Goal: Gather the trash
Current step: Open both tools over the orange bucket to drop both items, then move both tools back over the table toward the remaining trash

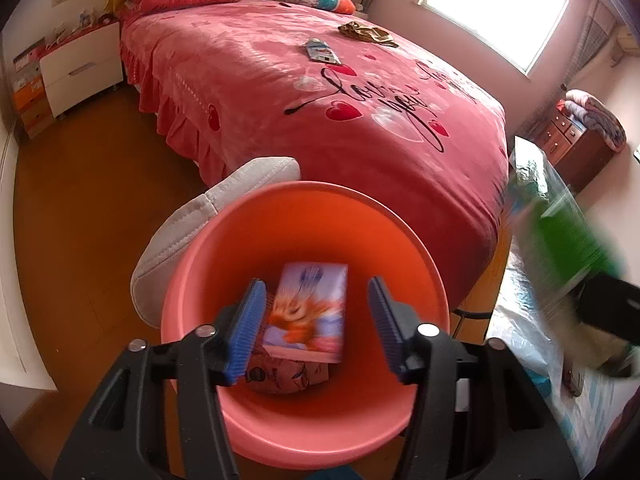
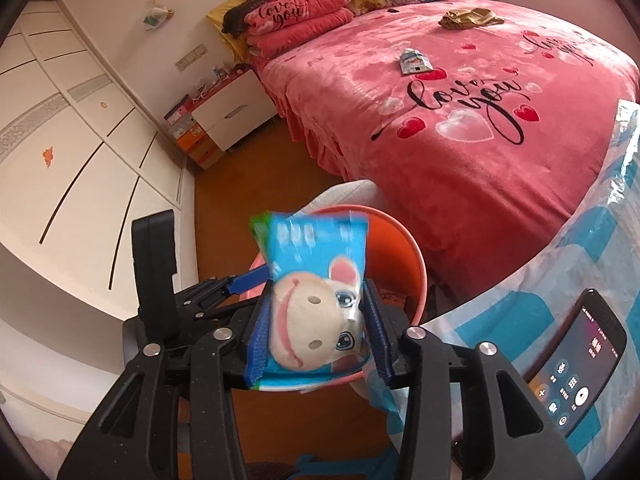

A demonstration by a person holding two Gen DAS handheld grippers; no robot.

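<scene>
Left gripper [image 1: 316,316] spread and empty over orange bin [image 1: 280,216] at foot corner of bed [image 1: 280,80]; right gripper [image 2: 316,332] slackening around blue snack packet [image 2: 316,280]: centre over rim, then release fully.

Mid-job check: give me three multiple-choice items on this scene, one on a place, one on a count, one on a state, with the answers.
1. Where is the purple-and-orange packet?
A. On the bed
B. Inside the orange bucket
C. On the nightstand

2. How many loose items lie on the pink bedspread?
A. None
B. Two
C. Five

3. What is between the right hand-held gripper's pads?
A. Nothing
B. A phone
C. A blue snack packet

Answers: B, the packet lies at the bucket's bottom, below the open left hand-held gripper. B, a small carton and a crumpled brown wrapper. C, the cartoon-face packet sits between them.
</scene>
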